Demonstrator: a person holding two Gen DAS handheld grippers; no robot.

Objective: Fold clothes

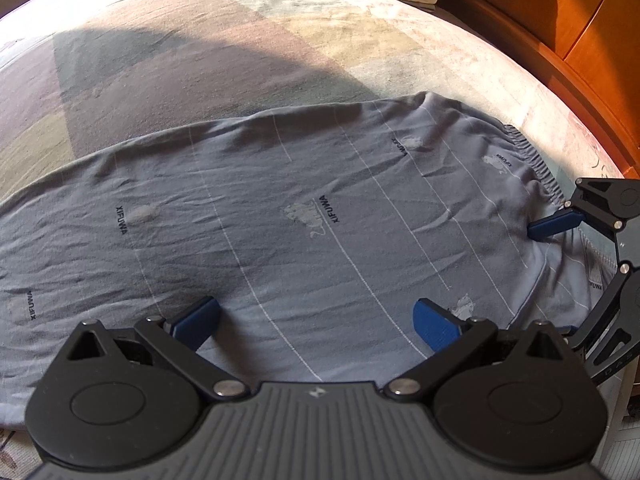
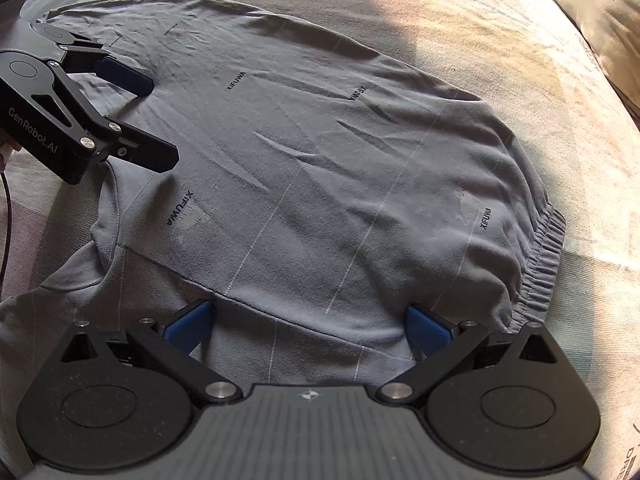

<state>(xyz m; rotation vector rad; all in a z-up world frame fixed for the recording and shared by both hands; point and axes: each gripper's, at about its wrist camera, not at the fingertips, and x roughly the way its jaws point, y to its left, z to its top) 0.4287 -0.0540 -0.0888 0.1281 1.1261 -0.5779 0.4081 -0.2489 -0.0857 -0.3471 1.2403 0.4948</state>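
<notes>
Left wrist view: trousers [image 1: 304, 208] lie folded over on the bed [image 1: 168, 60]; left hand-held gripper [image 1: 316, 320] and right hand-held gripper [image 2: 310, 326] both spread wide, empty. Next probably needs pinching an edge.

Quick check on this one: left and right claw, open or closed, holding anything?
Left claw: open, fingers spread over the grey-blue pants, gripping nothing.
Right claw: open, fingers spread at the pants' near edge, gripping nothing.

Left hand-held gripper [image 1: 316, 322] and right hand-held gripper [image 2: 310, 322] both gape wide.
</notes>
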